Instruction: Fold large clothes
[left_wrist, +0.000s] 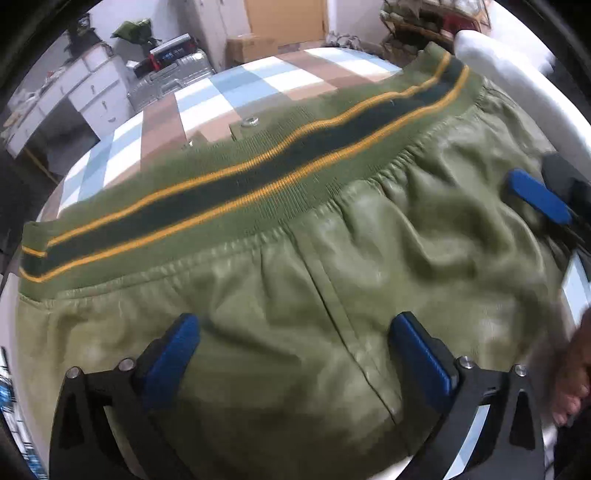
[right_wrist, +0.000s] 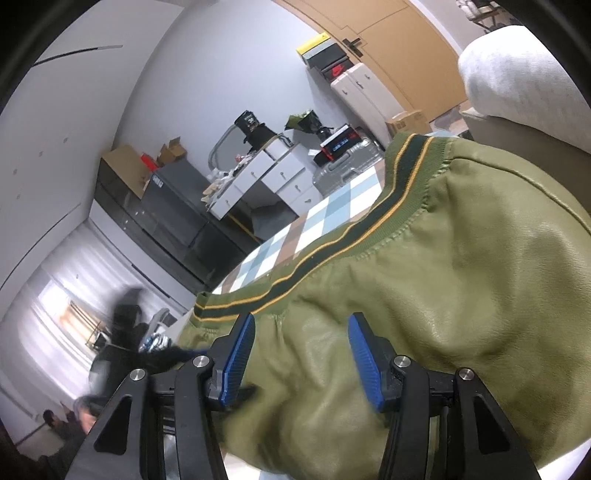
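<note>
An olive green jacket (left_wrist: 332, 266) lies spread on a checked bed cover (left_wrist: 236, 92). Its ribbed hem (left_wrist: 258, 184), striped dark green and yellow, faces away from me. My left gripper (left_wrist: 297, 347) hangs just above the jacket's middle, open wide, with nothing pinched between its blue pads. In the right wrist view the jacket (right_wrist: 461, 277) bulges between the pads of my right gripper (right_wrist: 303, 354), filling the gap from pad to pad at its near side edge. One blue right gripper finger (left_wrist: 535, 199) rests on top of the jacket's right edge; the other is hidden.
A white pillow (left_wrist: 509, 74) lies beyond the jacket at the right. Off the bed's far side stand a silver suitcase (left_wrist: 166, 79), white drawers (left_wrist: 85, 85) and a cardboard box (left_wrist: 251, 48). Part of a person's limb (left_wrist: 576, 376) shows at the right edge.
</note>
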